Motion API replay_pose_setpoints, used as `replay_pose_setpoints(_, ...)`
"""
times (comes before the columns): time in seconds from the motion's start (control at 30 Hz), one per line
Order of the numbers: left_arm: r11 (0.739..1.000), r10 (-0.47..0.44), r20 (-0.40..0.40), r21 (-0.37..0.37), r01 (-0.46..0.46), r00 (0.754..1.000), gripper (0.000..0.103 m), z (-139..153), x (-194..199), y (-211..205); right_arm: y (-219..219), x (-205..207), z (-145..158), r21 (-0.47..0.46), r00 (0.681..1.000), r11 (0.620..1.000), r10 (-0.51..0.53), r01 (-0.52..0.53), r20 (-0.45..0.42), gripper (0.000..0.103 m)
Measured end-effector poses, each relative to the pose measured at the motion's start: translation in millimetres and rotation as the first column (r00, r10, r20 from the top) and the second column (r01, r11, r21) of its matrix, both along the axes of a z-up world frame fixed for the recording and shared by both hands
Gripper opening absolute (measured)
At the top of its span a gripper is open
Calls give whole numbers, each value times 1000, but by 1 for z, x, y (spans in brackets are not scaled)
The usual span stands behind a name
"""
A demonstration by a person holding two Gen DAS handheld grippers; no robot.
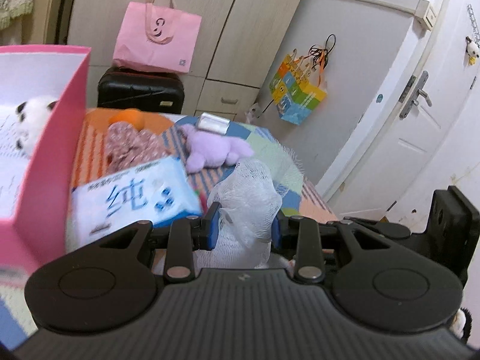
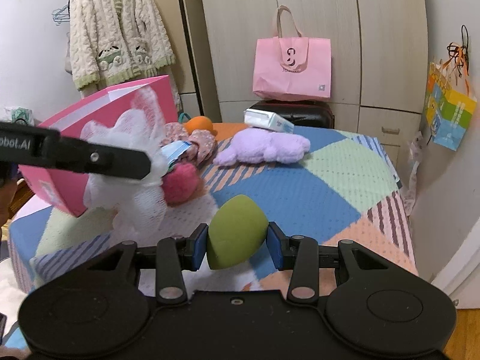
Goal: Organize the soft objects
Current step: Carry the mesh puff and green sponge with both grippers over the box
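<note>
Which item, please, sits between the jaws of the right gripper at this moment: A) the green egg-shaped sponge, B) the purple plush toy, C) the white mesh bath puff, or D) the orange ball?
A: in the right wrist view the green egg-shaped sponge is pinched between the blue pads of the right gripper, above the patchwork blanket.

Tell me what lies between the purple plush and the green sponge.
Only bare blanket lies between the purple plush and the green sponge, as the right wrist view shows.
</note>
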State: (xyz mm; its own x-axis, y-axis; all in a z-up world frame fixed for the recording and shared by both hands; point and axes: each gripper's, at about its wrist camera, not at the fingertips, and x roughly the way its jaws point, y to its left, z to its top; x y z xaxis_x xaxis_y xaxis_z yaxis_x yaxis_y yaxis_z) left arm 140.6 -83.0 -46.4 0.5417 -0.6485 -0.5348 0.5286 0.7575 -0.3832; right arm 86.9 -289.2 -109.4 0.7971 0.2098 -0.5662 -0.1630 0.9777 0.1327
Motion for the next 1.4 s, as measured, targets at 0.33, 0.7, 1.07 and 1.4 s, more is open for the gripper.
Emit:
replay_pose_setpoints(0.33, 998, 31, -34, 59, -29, 999, 32, 2, -31, 46, 23, -31, 13, 27, 993, 994, 106, -105, -50, 47)
replay_pose_setpoints(0.7, 992, 46, -138, 121, -29, 989, 32, 6, -51, 104, 80, -47, 45, 35, 950, 958, 288, -286, -120, 47)
replay_pose_setpoints(1.07, 978, 51, -89, 208, -31, 995, 32, 26, -66, 152, 135, -46, 81, 45, 899, 906, 423, -420, -114, 47)
replay_pose_setpoints(1.4, 981, 46, -39, 191, -38, 998, 32, 58, -52, 195, 169, -29, 114, -4, 877, 878, 477, -478, -57, 47)
